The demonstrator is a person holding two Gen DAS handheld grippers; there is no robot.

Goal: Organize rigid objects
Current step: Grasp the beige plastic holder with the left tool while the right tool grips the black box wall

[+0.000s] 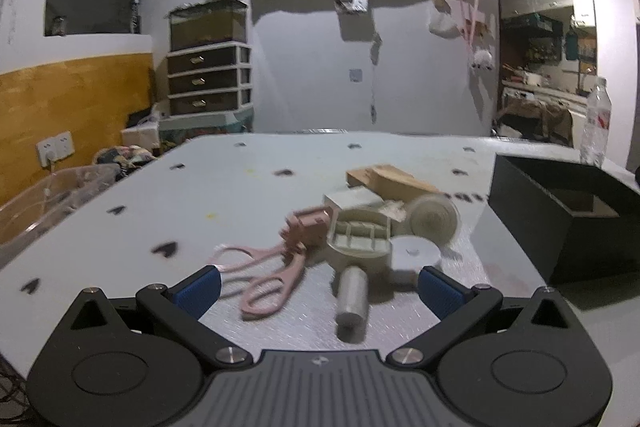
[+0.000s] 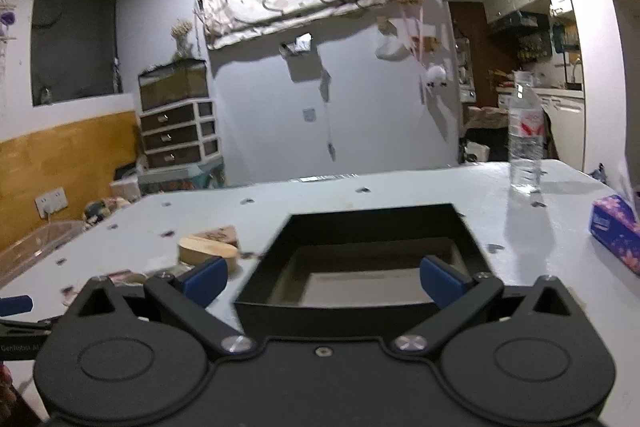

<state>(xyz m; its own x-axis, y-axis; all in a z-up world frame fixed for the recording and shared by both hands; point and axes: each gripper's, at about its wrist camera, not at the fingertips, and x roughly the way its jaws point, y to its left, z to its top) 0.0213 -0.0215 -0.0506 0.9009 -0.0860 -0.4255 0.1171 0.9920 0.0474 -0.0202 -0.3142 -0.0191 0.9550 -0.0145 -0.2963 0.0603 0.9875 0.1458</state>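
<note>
1. Blue pads tip both fingers of the left tool [image 1: 320, 287], which is spread wide and grips nothing; it sits low and level over the near edge of the pale worktop [image 1: 248, 195], pointing across it at a heap of objects.
2. Between its fingers, but not touched by them, lie a pink eyelash curler [image 1: 276, 267] with its loops towards the camera and a grey cylinder [image 1: 352, 297] lying end-on.
3. Just beyond the cylinder is a beige slotted piece [image 1: 360, 235], touching a white round disc [image 1: 414, 251] on its right.
4. Behind those sit a roll of beige tape [image 1: 434, 219] on its edge, a small pale box [image 1: 352, 199] and a wooden block [image 1: 396, 181]; the pile is blurred, so its finer contacts cannot be told.
5. A black open-topped box [image 1: 560, 223] stands to the right of the heap, apart from it.
6. The right tool [image 2: 324, 279] is likewise opened wide and holds nothing; it hovers level above the near side of the black open-topped box [image 2: 372, 227], looking into the bare interior.
7. Left of that box in the right wrist view is the wooden block [image 2: 208, 251], and a blue fingertip of the left tool [image 2: 16, 305] shows at the far left edge.
8. Further out on the worktop [image 2: 400, 187], a clear water bottle [image 2: 526, 135] stands upright near the far right corner, and a purple tissue pack [image 2: 616, 231] lies at the right edge.
</note>
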